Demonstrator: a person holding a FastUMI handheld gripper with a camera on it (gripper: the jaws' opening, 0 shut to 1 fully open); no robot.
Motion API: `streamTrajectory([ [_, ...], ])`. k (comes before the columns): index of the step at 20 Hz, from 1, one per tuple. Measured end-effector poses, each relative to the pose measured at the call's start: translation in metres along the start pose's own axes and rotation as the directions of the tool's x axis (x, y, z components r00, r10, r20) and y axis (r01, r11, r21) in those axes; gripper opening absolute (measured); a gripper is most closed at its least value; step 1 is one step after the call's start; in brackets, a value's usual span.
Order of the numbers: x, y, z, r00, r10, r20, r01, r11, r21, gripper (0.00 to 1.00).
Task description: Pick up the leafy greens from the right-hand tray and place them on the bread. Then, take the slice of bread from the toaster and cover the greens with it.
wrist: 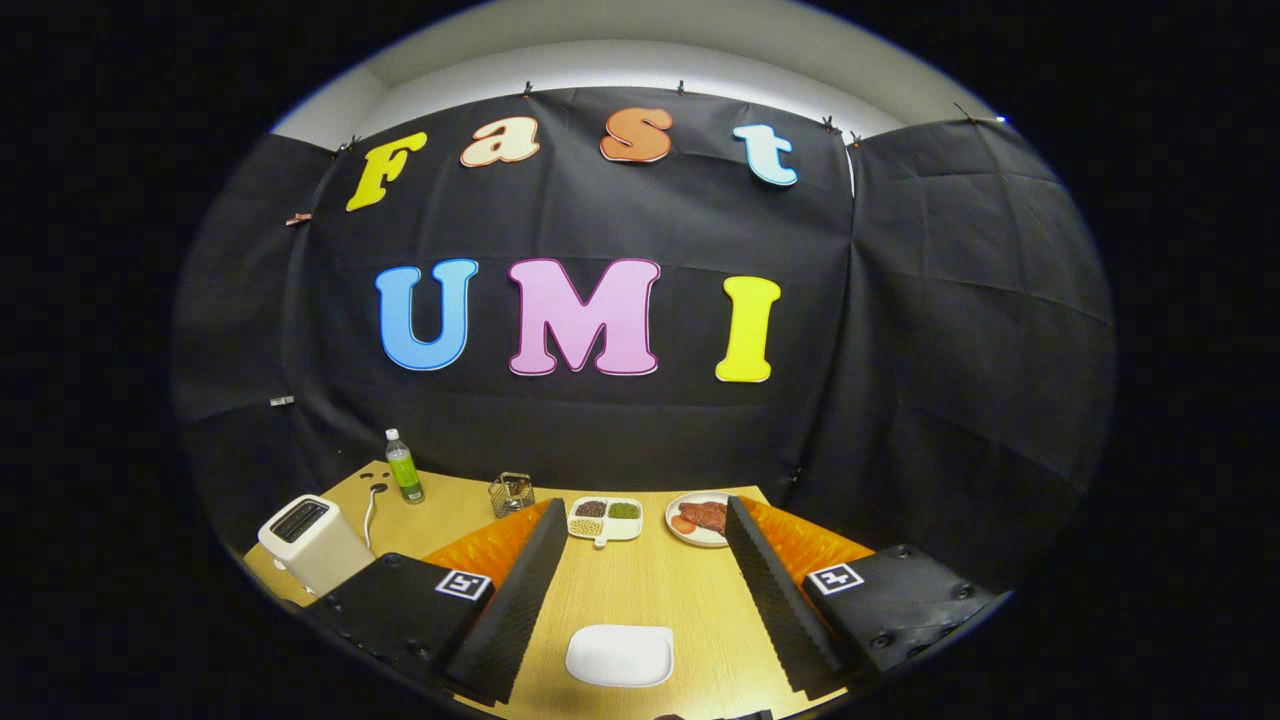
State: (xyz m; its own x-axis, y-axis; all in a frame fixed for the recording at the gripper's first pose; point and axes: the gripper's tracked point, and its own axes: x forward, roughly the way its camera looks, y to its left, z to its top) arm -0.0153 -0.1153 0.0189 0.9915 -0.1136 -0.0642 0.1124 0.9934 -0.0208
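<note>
Toaster (313,541) left of open jaws; white plate (620,655) between them.

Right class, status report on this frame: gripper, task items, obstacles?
Gripper open, holding nothing. White plate between fingers, bare. Toaster left of fingers. Divided tray and meat plate beyond.

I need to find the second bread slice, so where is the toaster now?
In the gripper view, the white toaster stands on the wooden table, left of the open tongs, near the green bottle.

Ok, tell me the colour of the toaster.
White, with a dark slot on top. The toaster shows in the gripper view, beside the open gripper.
</note>
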Motion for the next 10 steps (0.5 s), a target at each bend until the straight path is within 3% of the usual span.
streamTrajectory([
  [10,0.008,-0.019,-0.018,0.999,0.011,-0.031,-0.01,0.999,0.035,0.99],
])
